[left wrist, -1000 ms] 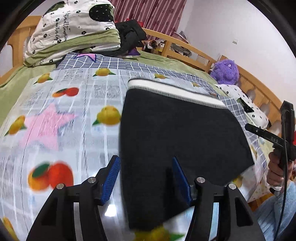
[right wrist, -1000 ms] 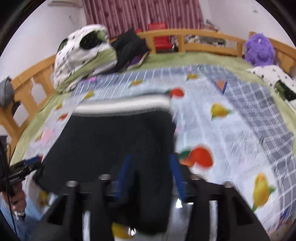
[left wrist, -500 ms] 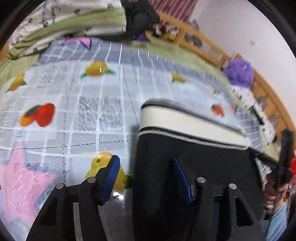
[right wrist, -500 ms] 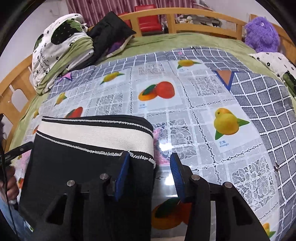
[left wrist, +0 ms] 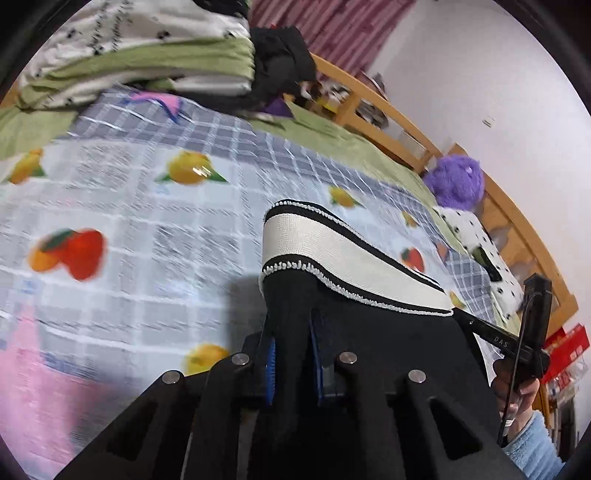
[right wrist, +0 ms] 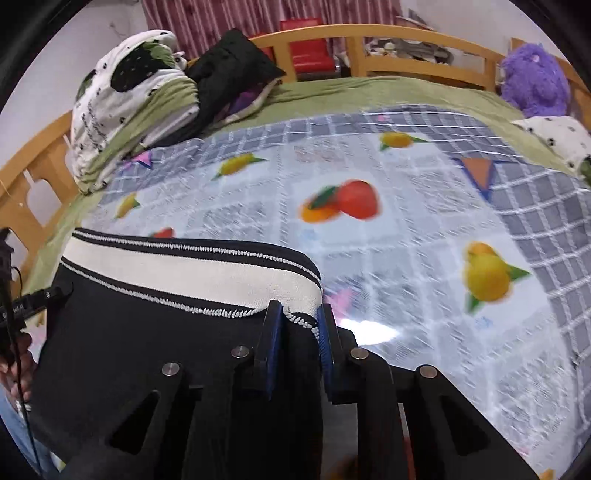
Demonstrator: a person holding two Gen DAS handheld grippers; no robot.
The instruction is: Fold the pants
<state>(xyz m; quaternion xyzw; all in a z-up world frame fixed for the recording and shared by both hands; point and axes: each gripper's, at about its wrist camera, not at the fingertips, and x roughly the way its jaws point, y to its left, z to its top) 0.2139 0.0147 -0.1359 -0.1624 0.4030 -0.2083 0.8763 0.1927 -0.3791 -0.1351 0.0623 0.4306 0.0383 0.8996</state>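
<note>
Both jaws were closing: left hand-held gripper (left wrist: 291, 354) and right hand-held gripper (right wrist: 300, 341) pinched the black pants (right wrist: 147, 354) below the waistband.

Black pants (right wrist: 155, 354) carry a white waistband (right wrist: 192, 273) edged in black stripes. The bed cover (right wrist: 424, 229) shows grey checks, oranges and lemons. The plush toy (right wrist: 532, 77) is purple, the curtain (right wrist: 258, 14) maroon-striped.

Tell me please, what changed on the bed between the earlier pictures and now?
Both tools came forward along the black pants toward the white waistband. The left tool and right tool, open before, are closing on the two side edges near the waistband, with cloth between the pads. The fruit-print cover, bedding pile and purple plush stayed put.
</note>
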